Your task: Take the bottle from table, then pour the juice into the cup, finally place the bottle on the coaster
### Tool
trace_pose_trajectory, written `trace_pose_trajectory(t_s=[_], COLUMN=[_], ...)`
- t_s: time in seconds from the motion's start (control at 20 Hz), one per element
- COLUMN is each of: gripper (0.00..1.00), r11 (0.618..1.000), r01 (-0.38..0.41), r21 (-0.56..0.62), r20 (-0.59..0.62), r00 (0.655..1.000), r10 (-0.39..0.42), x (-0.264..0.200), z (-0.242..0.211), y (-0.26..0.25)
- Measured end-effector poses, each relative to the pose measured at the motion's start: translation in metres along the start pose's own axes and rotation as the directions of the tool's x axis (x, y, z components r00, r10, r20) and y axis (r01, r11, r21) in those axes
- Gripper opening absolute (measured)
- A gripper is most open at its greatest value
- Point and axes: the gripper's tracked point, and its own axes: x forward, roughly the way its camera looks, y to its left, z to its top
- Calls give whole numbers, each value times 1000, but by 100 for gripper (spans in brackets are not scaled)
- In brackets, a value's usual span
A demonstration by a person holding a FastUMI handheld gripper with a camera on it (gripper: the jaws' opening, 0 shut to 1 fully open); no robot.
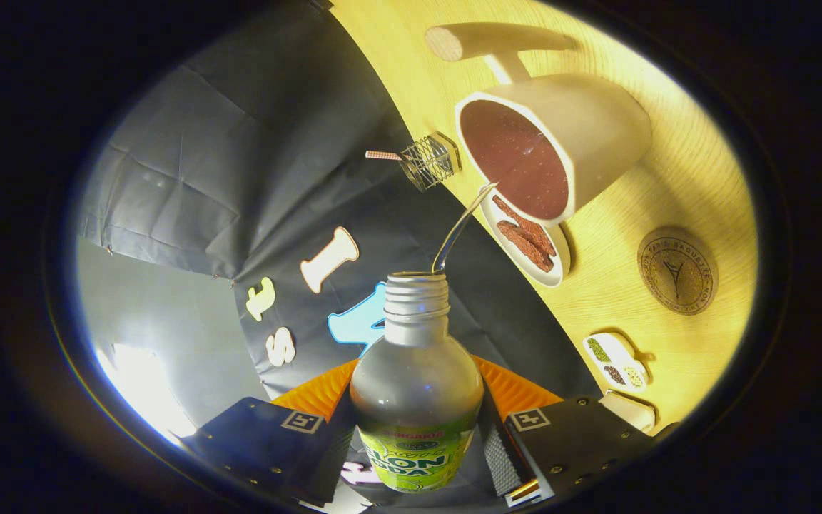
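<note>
My gripper (417,442) is shut on an open clear bottle (417,385) with a green label, both fingers pressing its sides. The whole view is rolled, so the wooden table (632,285) stands steeply tilted. A thin stream of liquid (459,227) arcs from the bottle's threaded mouth (415,280) towards the white cup (554,146) beyond the fingers. The cup has a wooden handle (486,41) and holds dark reddish liquid (518,160). A round brown coaster (677,270) lies on the table past the cup.
A small white plate with brown strips (529,243) sits just beside the cup. A wire holder with a striped stick (427,162) stands at the table's edge. A little white divided dish with seeds (616,360) and another white piece (628,408) lie near the right finger.
</note>
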Motion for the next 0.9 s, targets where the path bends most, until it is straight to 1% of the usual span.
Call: trace_pose_trajectory(t_s=[0.35,0.55,0.9], gripper=[79,79,79], r11=[1000,1000,999], r01=[-2,-3,32], r21=[16,2,-33], r20=[6,3,19], r00=[1000,1000,999], r10=[2,3,-32], x=[0,0,3], z=[2,4,24], y=[4,3,-16])
